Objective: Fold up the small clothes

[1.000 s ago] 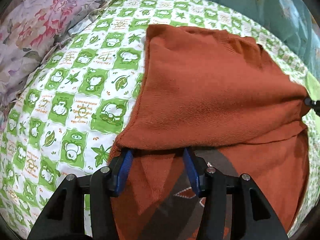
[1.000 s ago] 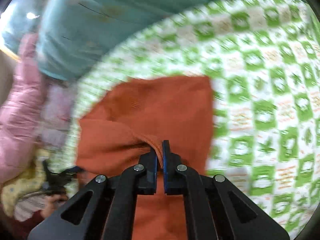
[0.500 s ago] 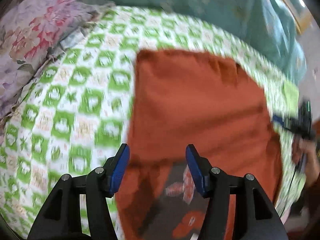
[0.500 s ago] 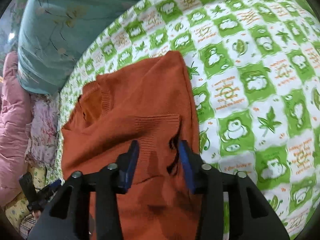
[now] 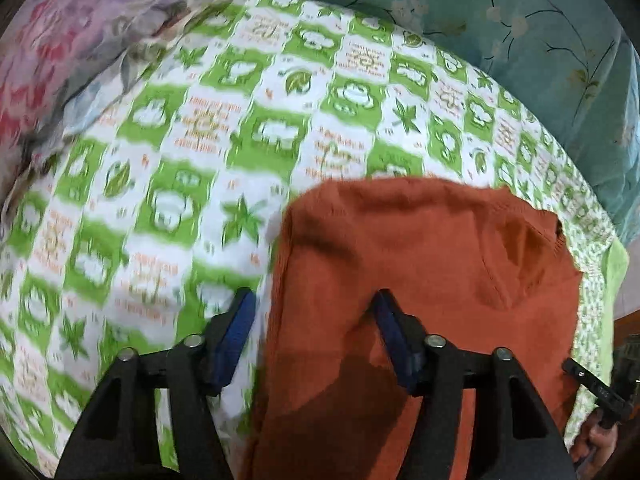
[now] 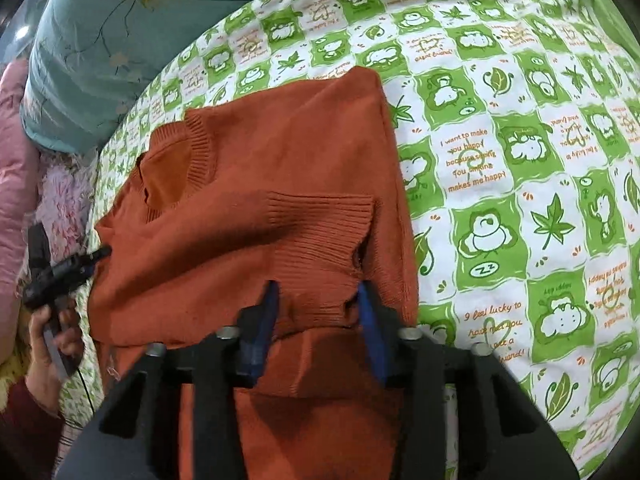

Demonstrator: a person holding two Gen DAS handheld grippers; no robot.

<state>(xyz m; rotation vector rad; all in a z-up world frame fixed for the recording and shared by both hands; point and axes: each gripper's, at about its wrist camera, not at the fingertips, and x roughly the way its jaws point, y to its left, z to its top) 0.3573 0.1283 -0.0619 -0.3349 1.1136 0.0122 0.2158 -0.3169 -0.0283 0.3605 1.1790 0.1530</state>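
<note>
Left wrist view: the left gripper (image 5: 314,320) hovers with its jaws spread wide and nothing between the blue pads (image 5: 236,326). The rust-orange knit sweater (image 5: 420,264) lies flat on the green-and-white checked bedsheet (image 5: 192,128) (printed with cartoon animals, leaves and orange script). The sweater's left edge runs up between the two fingers, so the left finger stands over bare sheet and the right finger over the knit. Beyond the sheet lie a teal floral quilt (image 5: 520,32) and, at upper left, a pink floral pillow (image 5: 60,40). At the lower right rim the other gripper and the hand holding it are partly visible.

Right wrist view: the right gripper (image 6: 318,308) is likewise parted and grips nothing. The sweater (image 6: 240,184) lies directly ahead of and beneath it, with the ribbed collar (image 6: 196,148) toward the upper left and a sleeve folded across the body so that its ribbed cuff (image 6: 320,224) lies just ahead of the fingertips (the cuff's near edge sits between the two pads; contact cannot be judged). The bedsheet (image 6: 520,140) fills the right side, and the teal quilt (image 6: 100,40) lies at upper left. The left gripper (image 6: 64,268), held in a hand (image 6: 52,344), is at the sweater's left edge.
</note>
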